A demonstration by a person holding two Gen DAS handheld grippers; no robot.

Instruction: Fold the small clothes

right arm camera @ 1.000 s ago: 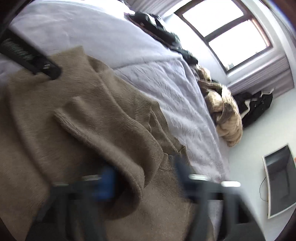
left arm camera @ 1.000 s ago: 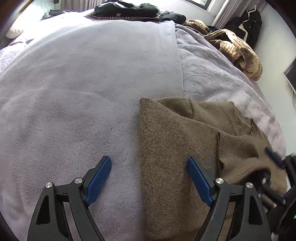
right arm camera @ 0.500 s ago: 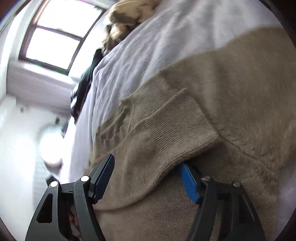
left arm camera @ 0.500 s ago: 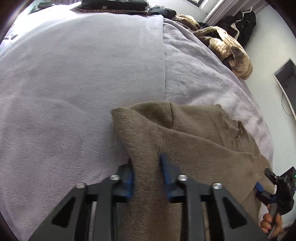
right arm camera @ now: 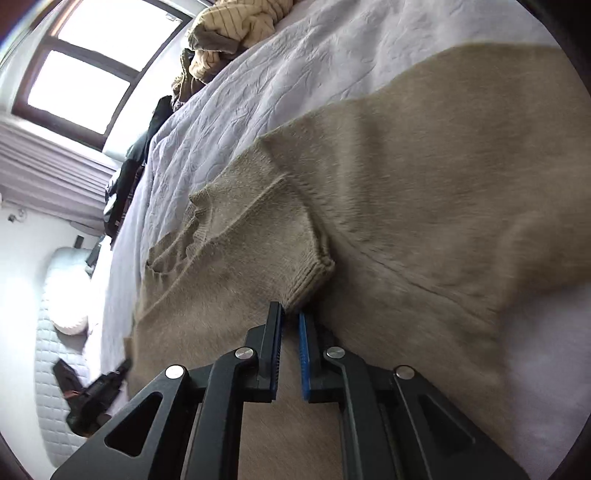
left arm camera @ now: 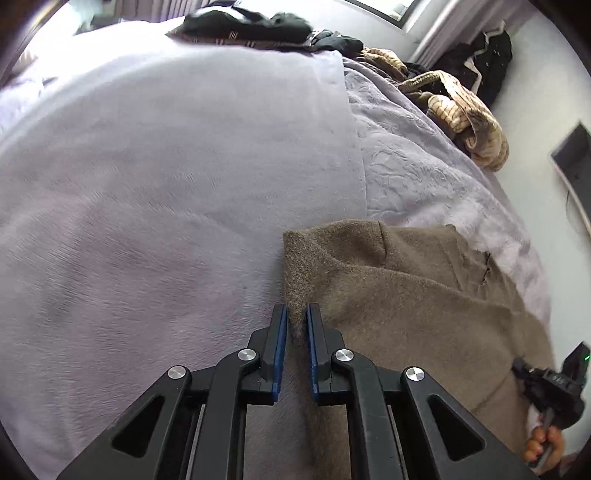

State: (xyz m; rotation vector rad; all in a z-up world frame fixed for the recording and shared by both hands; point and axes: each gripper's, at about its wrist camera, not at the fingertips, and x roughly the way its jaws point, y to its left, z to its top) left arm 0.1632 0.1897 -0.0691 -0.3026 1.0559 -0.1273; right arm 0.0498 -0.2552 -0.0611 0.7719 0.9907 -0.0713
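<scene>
- Sweater (left arm camera: 417,295), brown knit, lies on the lilac blanket (left arm camera: 166,184) covering the bed, near the bed's edge; partly doubled over, one ribbed cuff (right arm camera: 310,277) folded onto the body.
- Left gripper (left arm camera: 295,317): jaws have just been closing, now pinched on the sweater's left-hand edge, a thin ridge of knit standing between the blue pads.
- Right gripper (right arm camera: 291,317): jaws swung wide and have just been closing again; now clenched on the ribbed cuff, whose corner sits between the pads.
- Seen from the left wrist, the right gripper shows at the far right, a hand (left arm camera: 546,445) wrapped round its handle.
- Tan striped garment (left arm camera: 461,110) heaped at the far side of the bed; dark clothes (left arm camera: 258,22) piled at the head.
- Window (right arm camera: 85,70) bright beyond the bed.
</scene>
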